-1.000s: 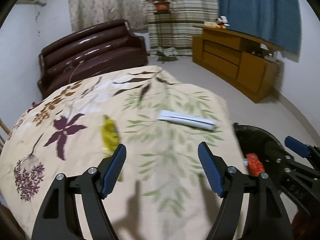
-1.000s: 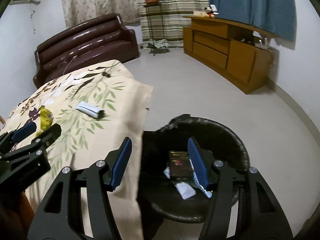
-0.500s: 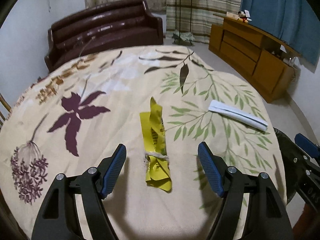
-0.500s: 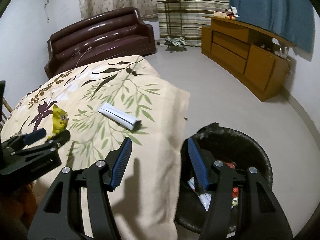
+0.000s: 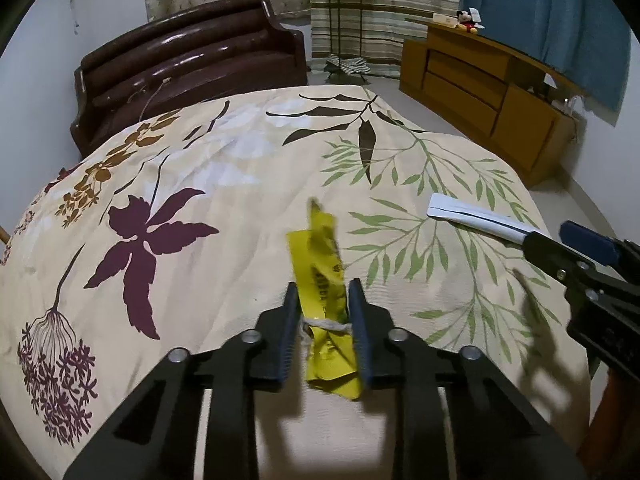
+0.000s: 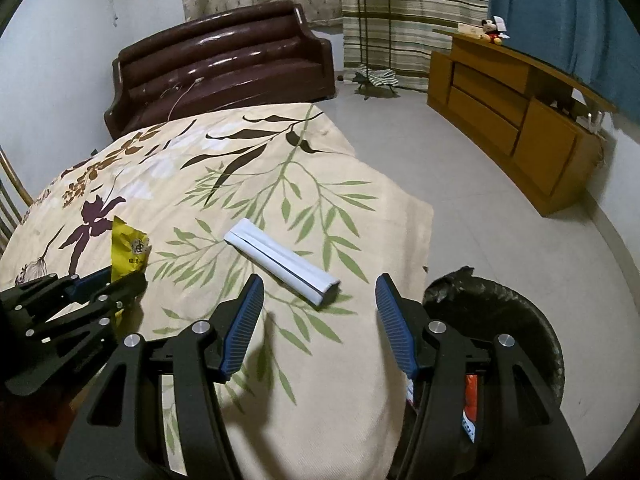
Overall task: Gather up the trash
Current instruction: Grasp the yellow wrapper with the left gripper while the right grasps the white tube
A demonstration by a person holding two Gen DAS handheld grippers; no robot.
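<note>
Wrapper lengthwise between claw jaws

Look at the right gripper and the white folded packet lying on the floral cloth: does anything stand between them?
Nothing visible does. The right gripper is open, and the white packet lies just ahead of its fingers on bare floral cloth. The yellow wrapper and left gripper are off to the side.

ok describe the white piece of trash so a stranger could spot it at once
Find the floral cloth, near its edge by the black bin. The flat white folded paper packet lies there, untouched; unlike the crumpled yellow wrapper, it is long and straight.
</note>
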